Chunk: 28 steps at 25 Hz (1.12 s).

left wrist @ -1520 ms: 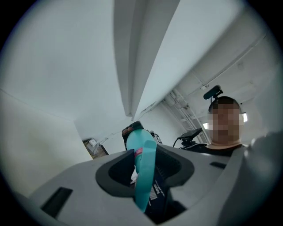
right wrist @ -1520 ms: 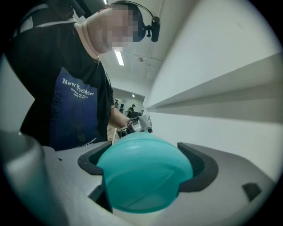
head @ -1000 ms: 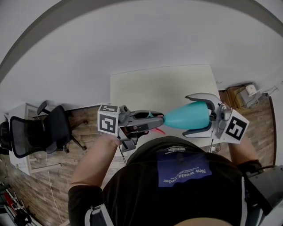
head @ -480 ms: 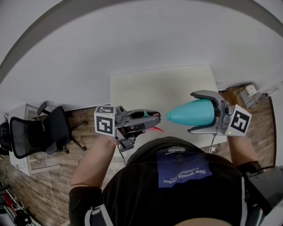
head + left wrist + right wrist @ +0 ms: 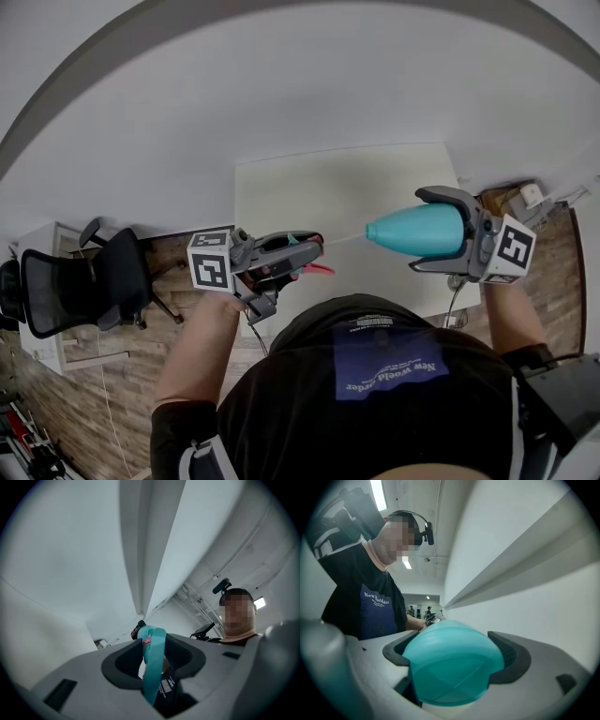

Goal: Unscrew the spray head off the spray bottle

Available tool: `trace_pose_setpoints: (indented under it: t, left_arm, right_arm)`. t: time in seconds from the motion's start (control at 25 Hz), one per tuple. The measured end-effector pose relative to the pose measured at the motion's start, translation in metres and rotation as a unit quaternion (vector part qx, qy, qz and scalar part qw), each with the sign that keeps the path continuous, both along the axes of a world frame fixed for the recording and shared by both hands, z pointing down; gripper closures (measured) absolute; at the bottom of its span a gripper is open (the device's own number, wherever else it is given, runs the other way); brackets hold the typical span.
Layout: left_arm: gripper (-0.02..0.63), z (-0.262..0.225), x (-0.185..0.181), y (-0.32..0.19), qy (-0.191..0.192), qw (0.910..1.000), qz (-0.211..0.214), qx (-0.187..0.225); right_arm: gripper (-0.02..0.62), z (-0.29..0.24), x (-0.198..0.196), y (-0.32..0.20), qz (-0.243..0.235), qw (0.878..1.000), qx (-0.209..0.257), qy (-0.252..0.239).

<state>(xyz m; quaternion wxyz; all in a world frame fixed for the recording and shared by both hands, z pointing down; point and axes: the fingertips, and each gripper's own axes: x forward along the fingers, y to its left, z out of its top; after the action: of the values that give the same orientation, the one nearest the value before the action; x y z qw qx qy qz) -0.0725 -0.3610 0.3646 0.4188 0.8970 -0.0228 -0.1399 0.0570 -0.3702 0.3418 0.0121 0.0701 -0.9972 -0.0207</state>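
Clamping the spray head (image 5: 152, 665) between half-closed jaws, the left gripper (image 5: 312, 249) holds it in the air over the near edge of the white worktop (image 5: 319, 187). A thin tube (image 5: 345, 237) runs rightward from the head toward the neck of the teal bottle (image 5: 403, 232). The bottle lies level, clear of the head, its wide body gripped between the spread jaws of the right gripper (image 5: 424, 231).
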Motion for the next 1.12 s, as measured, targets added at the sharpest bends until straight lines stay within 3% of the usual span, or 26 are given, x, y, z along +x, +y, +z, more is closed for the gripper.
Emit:
trace_pose_setpoints:
  t: [0.2,0.76,1.12]
  left_arm:
    - [0.460,-0.003,-0.030,-0.018,0.012,0.9995,-0.030,-0.002]
    - [0.460,-0.004,-0.064,-0.036,0.043,0.9937,-0.103,0.000]
    - [0.460,-0.013,-0.079,-0.042,0.044,0.9800,-0.186,0.054]
  right_arm:
    - [0.135,-0.006,-0.008,-0.022,0.014,0.999,-0.026,-0.018]
    - [0.135,-0.007,0.014,-0.056,0.069,0.990,-0.095,-0.082]
    - [0.134,0.005,0.021,-0.065,0.102,0.976,-0.154,-0.112]
